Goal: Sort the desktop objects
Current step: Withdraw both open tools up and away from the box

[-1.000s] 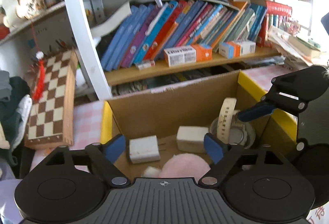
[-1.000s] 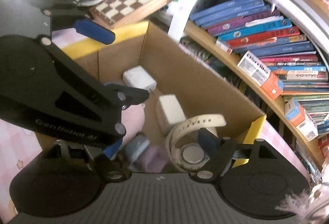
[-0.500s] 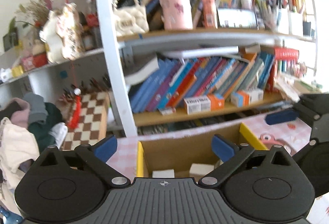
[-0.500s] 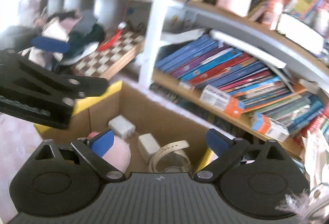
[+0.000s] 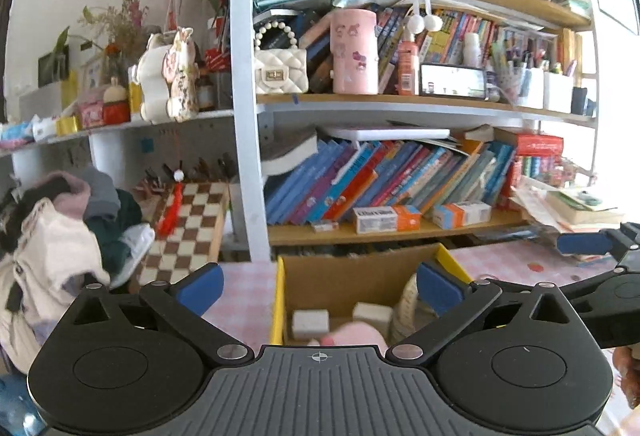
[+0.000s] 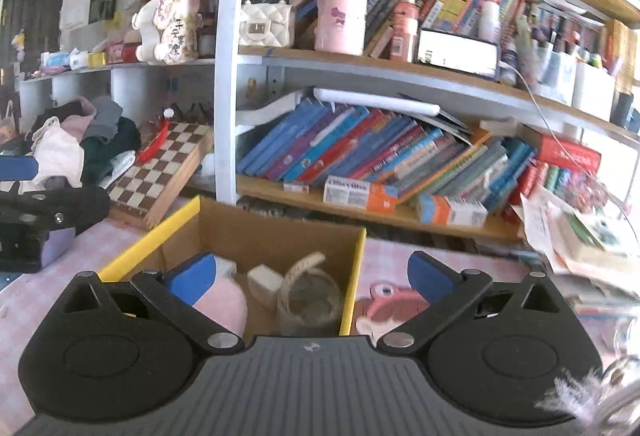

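An open cardboard box [image 5: 340, 276] with yellow flap edges stands on the pink desk; it also shows in the right wrist view [image 6: 260, 236]. Inside lie two white blocks [image 5: 310, 322], a pink plush thing [image 5: 356, 334] and a beige watch [image 6: 306, 292]. My left gripper [image 5: 318, 286] is open and empty, raised above and in front of the box. My right gripper [image 6: 310, 272] is open and empty, also raised in front of the box. Its blue fingertip [image 5: 584, 242] shows at the right edge of the left wrist view.
A bookshelf [image 5: 400, 232] with slanted books and small cartons stands right behind the box. A chessboard [image 5: 188, 224] and a pile of clothes [image 5: 60, 232] lie at the left. Papers and books [image 6: 576, 236] are stacked at the right. A pink frog figure [image 6: 384, 300] lies right of the box.
Both grippers have lifted up and back out of the box and opened wider. The watch and the other items stay in the box.
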Demonstrator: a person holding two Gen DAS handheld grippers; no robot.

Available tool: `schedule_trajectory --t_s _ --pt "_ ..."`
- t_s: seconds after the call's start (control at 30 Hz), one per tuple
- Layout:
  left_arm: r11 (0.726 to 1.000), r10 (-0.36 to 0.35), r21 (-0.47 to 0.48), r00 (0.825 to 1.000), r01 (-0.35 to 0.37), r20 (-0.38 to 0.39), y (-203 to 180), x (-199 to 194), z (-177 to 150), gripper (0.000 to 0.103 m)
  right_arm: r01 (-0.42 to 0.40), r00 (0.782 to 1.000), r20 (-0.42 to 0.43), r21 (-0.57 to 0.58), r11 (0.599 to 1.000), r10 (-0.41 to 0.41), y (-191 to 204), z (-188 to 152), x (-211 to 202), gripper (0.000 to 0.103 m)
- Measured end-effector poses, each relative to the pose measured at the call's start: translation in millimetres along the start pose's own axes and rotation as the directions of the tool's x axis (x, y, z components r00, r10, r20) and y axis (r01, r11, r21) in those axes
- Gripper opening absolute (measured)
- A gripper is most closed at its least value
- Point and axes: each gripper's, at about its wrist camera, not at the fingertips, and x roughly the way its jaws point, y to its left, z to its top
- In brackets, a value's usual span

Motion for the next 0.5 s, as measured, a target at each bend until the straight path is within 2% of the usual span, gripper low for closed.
schedule_trajectory --t_s 0.5 --pt "1.0 0.03 0.002 0.995 -0.03 -0.095 2.9 -81.7 -68.3 0.103 0.116 0.99 -0.086 0.063 0.991 -0.11 36.1 -78.1 -91.1 0.103"
